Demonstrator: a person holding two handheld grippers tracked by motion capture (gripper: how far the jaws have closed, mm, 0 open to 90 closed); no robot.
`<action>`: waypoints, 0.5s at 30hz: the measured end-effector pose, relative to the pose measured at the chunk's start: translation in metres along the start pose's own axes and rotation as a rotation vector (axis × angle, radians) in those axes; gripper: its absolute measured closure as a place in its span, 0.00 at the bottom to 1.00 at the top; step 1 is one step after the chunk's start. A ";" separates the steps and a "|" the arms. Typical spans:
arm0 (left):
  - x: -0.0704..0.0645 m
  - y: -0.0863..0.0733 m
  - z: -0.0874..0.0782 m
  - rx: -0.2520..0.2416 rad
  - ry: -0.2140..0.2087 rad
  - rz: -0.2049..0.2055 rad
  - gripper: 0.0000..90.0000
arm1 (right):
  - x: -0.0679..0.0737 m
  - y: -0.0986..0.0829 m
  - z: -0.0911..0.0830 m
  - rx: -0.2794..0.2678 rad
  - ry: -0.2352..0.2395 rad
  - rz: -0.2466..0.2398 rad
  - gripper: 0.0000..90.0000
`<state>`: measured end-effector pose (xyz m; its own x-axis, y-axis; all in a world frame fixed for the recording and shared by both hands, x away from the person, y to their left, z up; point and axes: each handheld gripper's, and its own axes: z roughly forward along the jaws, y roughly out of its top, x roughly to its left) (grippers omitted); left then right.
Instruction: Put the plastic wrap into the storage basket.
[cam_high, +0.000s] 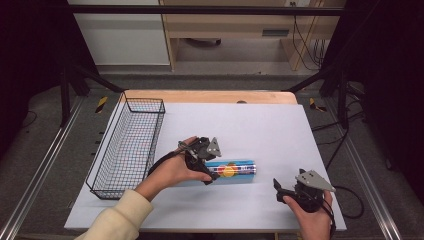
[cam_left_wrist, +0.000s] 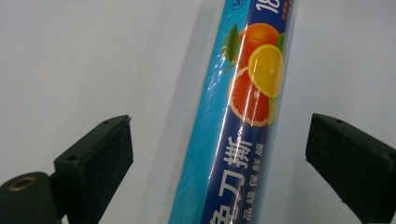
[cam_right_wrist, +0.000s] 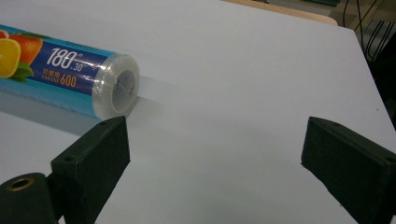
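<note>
The roll of wrap (cam_high: 232, 169) lies near the middle of the table (cam_high: 260, 130), between the wide-open jaws of the left gripper (cam_high: 210, 172); the right gripper (cam_high: 281, 190), also wide open and empty, hovers near the front right corner

A long blue cylindrical roll of cling film (cam_high: 231, 169), sealed in glossy clear plastic wrap, lies flat on its side just below the centre of the high view, its length running left to right across the frame. Its label shows orange slices and a yellow lemon slice with green leaves on a lighter blue band, with white Chinese characters on a darker blue band beside them. In the left gripper view the roll (cam_left_wrist: 238, 121) runs diagonally from bottom centre to the top edge. In the right gripper view its round, hollow end (cam_right_wrist: 117, 86) sits at the upper left, beside white print reading 180, 30 and 600.
</note>
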<state>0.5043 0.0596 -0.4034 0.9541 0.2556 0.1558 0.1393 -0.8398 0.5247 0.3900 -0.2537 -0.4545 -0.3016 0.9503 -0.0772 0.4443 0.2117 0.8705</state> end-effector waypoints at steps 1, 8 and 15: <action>0.000 0.000 0.001 0.002 0.000 0.000 0.08 | 0.000 0.000 0.000 0.001 0.001 0.000 0.09; 0.002 -0.002 0.005 0.017 -0.015 -0.009 0.08 | -0.001 0.000 0.001 0.000 0.004 -0.001 0.09; 0.003 -0.006 0.012 0.037 -0.018 -0.009 0.09 | 0.000 0.000 0.001 0.002 0.006 0.002 0.09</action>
<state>0.5099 0.0599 -0.4159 0.9573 0.2551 0.1360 0.1574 -0.8546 0.4949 0.3907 -0.2539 -0.4551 -0.3061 0.9492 -0.0727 0.4467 0.2107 0.8695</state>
